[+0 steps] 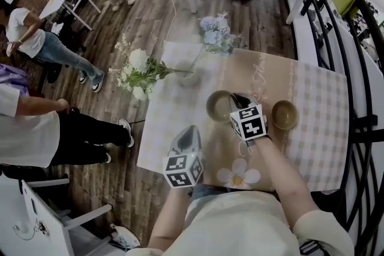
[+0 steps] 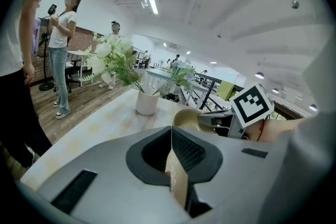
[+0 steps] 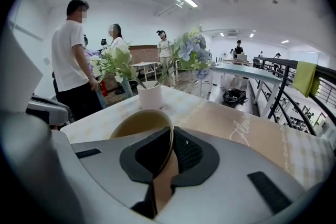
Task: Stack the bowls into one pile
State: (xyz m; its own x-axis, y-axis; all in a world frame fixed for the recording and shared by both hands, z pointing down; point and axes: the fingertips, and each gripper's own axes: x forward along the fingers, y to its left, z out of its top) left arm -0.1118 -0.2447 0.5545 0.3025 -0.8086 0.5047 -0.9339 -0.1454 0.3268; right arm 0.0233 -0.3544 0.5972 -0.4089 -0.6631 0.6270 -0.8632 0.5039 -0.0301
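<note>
An olive-tan bowl (image 1: pixel 217 106) sits mid-table, and my right gripper (image 1: pixel 239 100) is shut on its near right rim. In the right gripper view the bowl (image 3: pixel 137 124) has its thin rim pinched between the dark pads of the right gripper (image 3: pixel 170 140). A second, brown bowl (image 1: pixel 284 114) stands alone on the cloth just right of that hand. My left gripper (image 1: pixel 191 130) hovers near the table's front left, jaws shut with nothing between them; in its own view the left gripper (image 2: pixel 171 132) faces the held bowl (image 2: pixel 185 117) from a short way off.
A white vase (image 3: pixel 150 96) of white flowers (image 1: pixel 141 72) and blue flowers (image 1: pixel 216 30) stands at the table's far left. The table (image 1: pixel 318 129) has a tan and checked cloth. A black railing (image 1: pixel 360 123) runs along the right. Several people stand on the floor to the left.
</note>
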